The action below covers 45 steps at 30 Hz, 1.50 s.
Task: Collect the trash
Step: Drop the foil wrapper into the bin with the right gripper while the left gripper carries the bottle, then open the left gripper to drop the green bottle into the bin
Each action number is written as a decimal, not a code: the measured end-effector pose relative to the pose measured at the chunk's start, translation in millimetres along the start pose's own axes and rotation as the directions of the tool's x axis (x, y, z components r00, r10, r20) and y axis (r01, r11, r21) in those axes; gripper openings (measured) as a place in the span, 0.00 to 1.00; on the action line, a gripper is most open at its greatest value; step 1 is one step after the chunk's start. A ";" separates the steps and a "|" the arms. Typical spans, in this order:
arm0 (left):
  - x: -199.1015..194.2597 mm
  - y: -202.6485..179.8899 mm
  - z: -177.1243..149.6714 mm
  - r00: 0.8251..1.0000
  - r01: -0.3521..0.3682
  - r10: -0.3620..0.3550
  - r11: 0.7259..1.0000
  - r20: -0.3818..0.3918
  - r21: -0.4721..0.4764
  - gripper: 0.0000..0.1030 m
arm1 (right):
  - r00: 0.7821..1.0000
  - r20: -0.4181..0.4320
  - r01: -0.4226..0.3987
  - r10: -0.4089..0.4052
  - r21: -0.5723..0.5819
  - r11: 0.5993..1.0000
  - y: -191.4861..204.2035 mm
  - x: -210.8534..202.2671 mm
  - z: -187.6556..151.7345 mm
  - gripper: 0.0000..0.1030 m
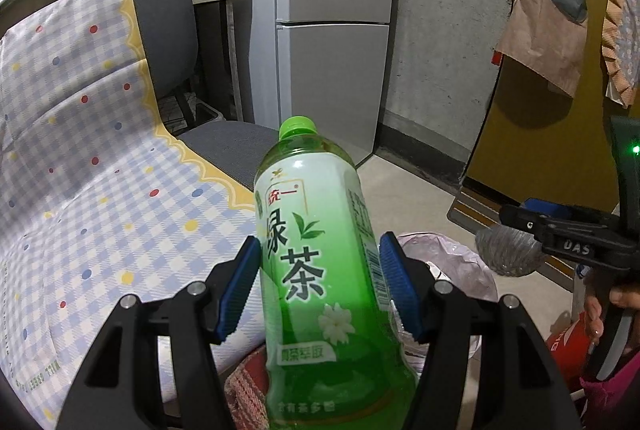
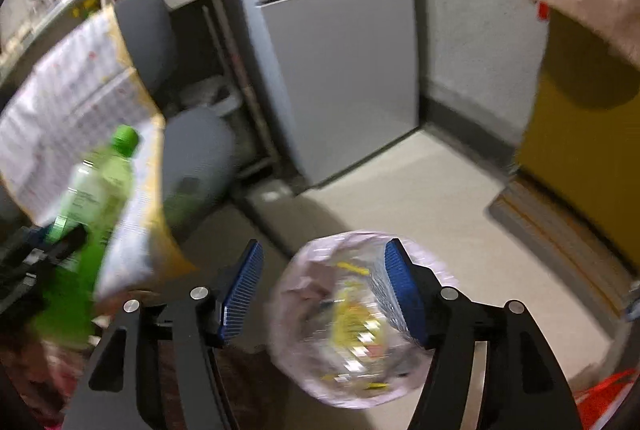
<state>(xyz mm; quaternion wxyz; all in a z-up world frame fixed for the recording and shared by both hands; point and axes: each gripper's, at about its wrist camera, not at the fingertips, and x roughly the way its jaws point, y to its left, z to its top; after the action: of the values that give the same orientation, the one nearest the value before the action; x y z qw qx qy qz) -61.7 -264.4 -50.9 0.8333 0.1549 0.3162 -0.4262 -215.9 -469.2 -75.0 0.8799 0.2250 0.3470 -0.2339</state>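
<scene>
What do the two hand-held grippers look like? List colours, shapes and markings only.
Left hand-held gripper: black angular linkage arms, silver pivot bolts, ribbed blue pads. Right hand-held gripper: same build; its side shows white lettering and a green light.

Readable on the green tea bottle label: "统一" in red near the top, large dark "绿茶" down the middle, a white tag below with small characters too fine to make out. Printed in white on the right claw: "UAS". Faint mirrored lettering along the checked cloth edge, illegible.
</scene>
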 end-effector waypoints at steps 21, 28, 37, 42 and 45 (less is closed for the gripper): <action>15.8 -81.2 3.5 0.983 0.184 -0.183 0.970 -0.020 0.160 0.59 | 0.983 0.169 0.069 -0.075 0.039 0.997 -20.2 -51.4 14.1 0.63; 48.1 -126.7 14.6 0.958 0.281 -0.261 0.935 -0.116 0.218 0.59 | 0.978 0.188 0.078 -0.095 0.096 0.992 -45.9 -60.3 16.5 0.63; 48.1 -103.6 21.8 0.975 0.218 -0.206 0.962 -0.087 0.162 0.59 | 0.984 0.154 0.068 -0.084 0.107 0.992 -49.4 -47.5 11.2 0.63; 24.9 -69.4 19.2 0.992 0.121 -0.118 0.985 -0.034 0.125 0.70 | 0.990 0.134 0.037 -0.045 0.066 0.997 -31.2 -42.6 10.9 0.63; 5.2 -45.9 15.1 0.999 0.052 -0.052 0.994 -0.003 0.098 0.84 | 0.993 0.115 0.011 -0.014 0.023 1.000 -9.1 -41.9 10.1 0.66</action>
<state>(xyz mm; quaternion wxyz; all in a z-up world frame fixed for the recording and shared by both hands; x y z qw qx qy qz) -90.5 -302.6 -42.5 0.8132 0.1875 0.2992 -0.4626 -243.2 -471.3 -40.5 0.8944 0.2187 0.2946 -0.2559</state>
